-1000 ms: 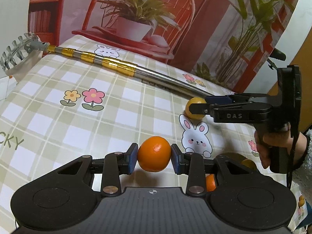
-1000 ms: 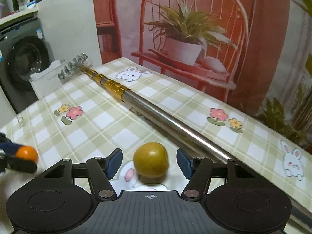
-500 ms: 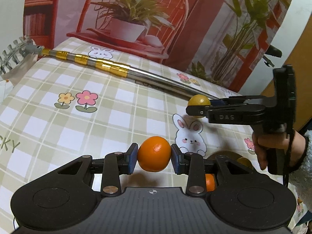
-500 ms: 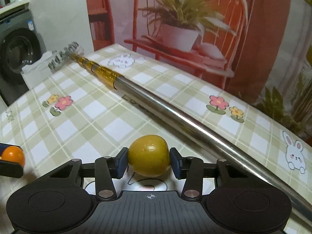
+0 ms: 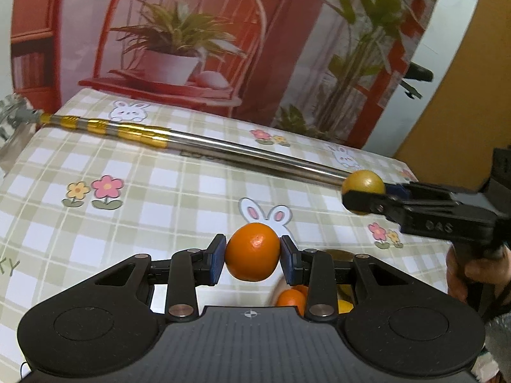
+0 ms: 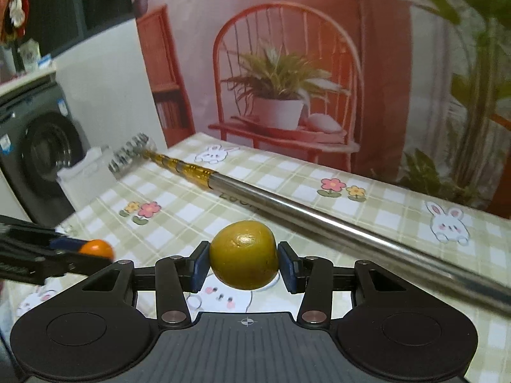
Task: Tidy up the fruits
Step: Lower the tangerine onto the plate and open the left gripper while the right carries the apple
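Observation:
My left gripper [image 5: 252,260] is shut on an orange mandarin [image 5: 252,250], held above the checked tablecloth [image 5: 159,198]. Below it, partly hidden by the gripper body, more orange fruit [image 5: 289,298] lies in a container whose shape I cannot make out. My right gripper [image 6: 243,266] is shut on a yellow-green round fruit [image 6: 243,253], also lifted off the cloth. In the left wrist view that right gripper [image 5: 362,193] comes in from the right with the yellow-green fruit [image 5: 364,182]. In the right wrist view the left gripper [image 6: 92,250] shows at the left edge with the mandarin [image 6: 95,247].
A long metal pole [image 5: 223,154] with a gold-banded section and a rake head [image 6: 129,154] lies diagonally across the far part of the table. A printed backdrop with a red chair and a plant stands behind. A washing machine [image 6: 38,146] is off the table's left side.
The right gripper went from open around the yellow-green fruit to shut on it, then lifted it off the cloth and swung right. The left gripper rose slightly with the mandarin.

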The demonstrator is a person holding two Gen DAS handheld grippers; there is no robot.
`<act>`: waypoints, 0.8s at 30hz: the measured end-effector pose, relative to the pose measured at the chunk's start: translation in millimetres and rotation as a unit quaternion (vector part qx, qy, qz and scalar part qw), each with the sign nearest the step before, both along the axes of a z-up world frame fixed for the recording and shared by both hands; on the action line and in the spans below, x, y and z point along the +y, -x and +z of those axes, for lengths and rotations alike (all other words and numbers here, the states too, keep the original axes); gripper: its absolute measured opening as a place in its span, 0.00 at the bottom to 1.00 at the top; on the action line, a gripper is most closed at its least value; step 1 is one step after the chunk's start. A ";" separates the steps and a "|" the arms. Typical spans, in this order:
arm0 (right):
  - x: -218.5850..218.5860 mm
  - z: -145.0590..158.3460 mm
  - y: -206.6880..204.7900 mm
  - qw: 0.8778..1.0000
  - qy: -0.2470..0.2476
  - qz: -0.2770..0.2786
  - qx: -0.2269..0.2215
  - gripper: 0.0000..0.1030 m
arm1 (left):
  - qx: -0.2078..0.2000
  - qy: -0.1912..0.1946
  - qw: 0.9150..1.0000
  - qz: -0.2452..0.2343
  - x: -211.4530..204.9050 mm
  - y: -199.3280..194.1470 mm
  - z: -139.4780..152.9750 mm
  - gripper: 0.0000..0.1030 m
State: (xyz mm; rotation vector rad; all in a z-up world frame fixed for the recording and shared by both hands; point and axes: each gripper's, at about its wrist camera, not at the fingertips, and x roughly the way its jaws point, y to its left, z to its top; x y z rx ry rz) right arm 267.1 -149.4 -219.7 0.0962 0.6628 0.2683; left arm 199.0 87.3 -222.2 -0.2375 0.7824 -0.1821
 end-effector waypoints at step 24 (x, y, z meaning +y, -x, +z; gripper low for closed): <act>-43.0 -13.0 127.9 0.994 -0.045 -0.098 -0.024 0.40 | 0.046 -0.040 0.983 -0.173 -94.8 -30.8 -35.4 0.37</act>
